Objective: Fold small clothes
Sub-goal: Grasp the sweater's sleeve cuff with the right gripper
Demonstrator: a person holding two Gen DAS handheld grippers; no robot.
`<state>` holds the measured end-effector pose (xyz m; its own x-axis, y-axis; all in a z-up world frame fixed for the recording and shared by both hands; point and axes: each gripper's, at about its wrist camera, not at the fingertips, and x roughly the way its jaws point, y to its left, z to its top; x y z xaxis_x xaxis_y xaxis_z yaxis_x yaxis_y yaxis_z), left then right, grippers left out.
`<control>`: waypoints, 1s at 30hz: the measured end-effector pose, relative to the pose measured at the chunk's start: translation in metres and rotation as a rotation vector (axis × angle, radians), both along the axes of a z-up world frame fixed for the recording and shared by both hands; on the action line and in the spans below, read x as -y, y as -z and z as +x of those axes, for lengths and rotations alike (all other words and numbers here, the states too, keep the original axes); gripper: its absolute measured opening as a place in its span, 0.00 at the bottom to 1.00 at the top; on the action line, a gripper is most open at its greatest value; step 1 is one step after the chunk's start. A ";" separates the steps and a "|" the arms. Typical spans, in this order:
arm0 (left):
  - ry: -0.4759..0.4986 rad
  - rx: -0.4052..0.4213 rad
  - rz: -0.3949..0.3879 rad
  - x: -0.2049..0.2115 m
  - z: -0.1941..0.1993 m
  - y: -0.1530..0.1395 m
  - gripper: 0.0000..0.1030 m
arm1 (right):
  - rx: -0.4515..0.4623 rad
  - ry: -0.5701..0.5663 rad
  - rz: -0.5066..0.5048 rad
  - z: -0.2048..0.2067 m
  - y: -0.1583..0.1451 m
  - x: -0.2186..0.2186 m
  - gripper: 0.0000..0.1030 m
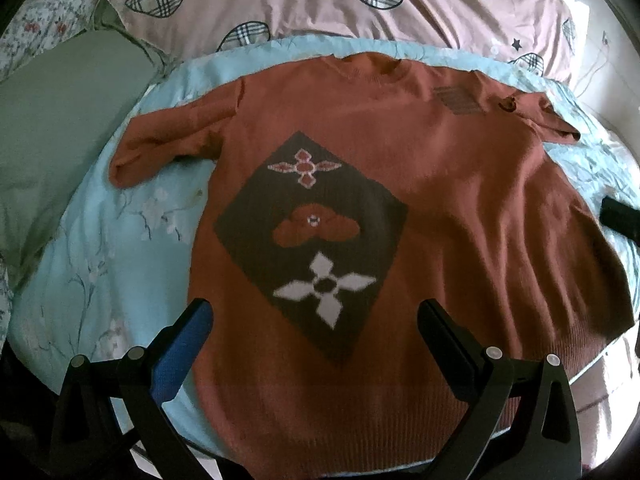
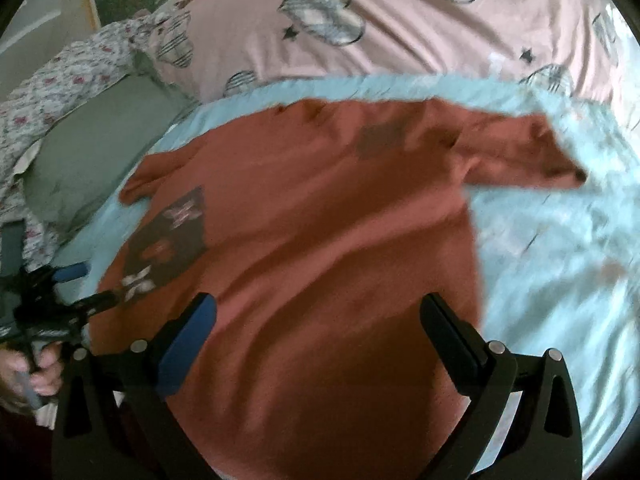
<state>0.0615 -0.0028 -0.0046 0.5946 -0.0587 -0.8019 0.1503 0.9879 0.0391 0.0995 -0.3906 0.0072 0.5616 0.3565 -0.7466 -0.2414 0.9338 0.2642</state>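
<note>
A bed fills both views, its pink sheet (image 1: pixel 400 20) with plaid hearts and stars running across from 10 to 2 o'clock, and a pale blue floral cloth (image 1: pixel 100 272) laid over it nearer the cameras. A grey-green pillow (image 1: pixel 60 128) sits at 9 o'clock, touching the blue cloth's edge. On the blue cloth a rust-orange sweater (image 1: pixel 460 208) lies flat, front up, neck toward 12 o'clock and hem toward 6, one sleeve reaching out to 9 o'clock and the other to 2 o'clock. A dark diamond panel (image 1: pixel 308 240) with flower motifs sits on its chest. The left tool (image 1: pixel 314 320) hangs above the hem at 6 o'clock, its fingers wide apart and gripping nothing. The right tool (image 2: pixel 320 316) hangs over the sweater's plain side, fingers likewise spread and empty. In the right wrist view, a hand (image 2: pixel 42 372) at 8 o'clock grips the left tool's handle.
</note>
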 end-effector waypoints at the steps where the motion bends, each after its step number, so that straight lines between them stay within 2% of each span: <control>1: -0.001 0.000 -0.002 0.000 0.003 -0.001 0.99 | 0.013 0.007 -0.010 0.010 -0.002 0.009 0.99; 7: 0.000 -0.025 0.000 0.006 0.013 0.003 0.99 | 0.033 0.062 -0.069 0.119 -0.001 0.077 0.99; 10: -0.003 -0.050 0.002 0.008 0.019 0.009 0.99 | 0.016 0.055 -0.092 0.167 0.008 0.091 0.99; 11: -0.003 -0.062 0.002 0.009 0.022 0.012 0.99 | -0.005 0.054 -0.139 0.190 0.015 0.095 0.99; 14: -0.009 -0.084 0.007 0.011 0.032 0.017 0.99 | -0.025 0.017 -0.233 0.225 0.032 0.098 0.99; 19: -0.026 -0.113 0.006 0.010 0.050 0.025 0.99 | -0.116 -0.073 -0.247 0.258 0.063 0.101 0.98; 21: -0.030 -0.120 0.001 0.010 0.056 0.028 0.99 | -0.147 -0.101 -0.252 0.259 0.070 0.098 0.81; 23: -0.030 -0.123 0.001 0.010 0.062 0.030 0.99 | -0.179 -0.117 -0.242 0.257 0.076 0.098 0.31; 24: -0.030 -0.118 0.003 0.010 0.065 0.030 0.99 | -0.175 -0.104 -0.244 0.253 0.075 0.098 0.20; 25: -0.031 -0.114 0.007 0.010 0.065 0.030 0.99 | -0.159 -0.078 -0.242 0.249 0.070 0.098 0.15; 27: -0.038 -0.100 0.003 0.008 0.071 0.028 0.99 | -0.131 -0.038 -0.225 0.244 0.057 0.097 0.14; 30: -0.051 -0.064 -0.017 0.002 0.078 0.020 0.99 | -0.084 0.013 -0.056 0.233 0.027 0.089 0.13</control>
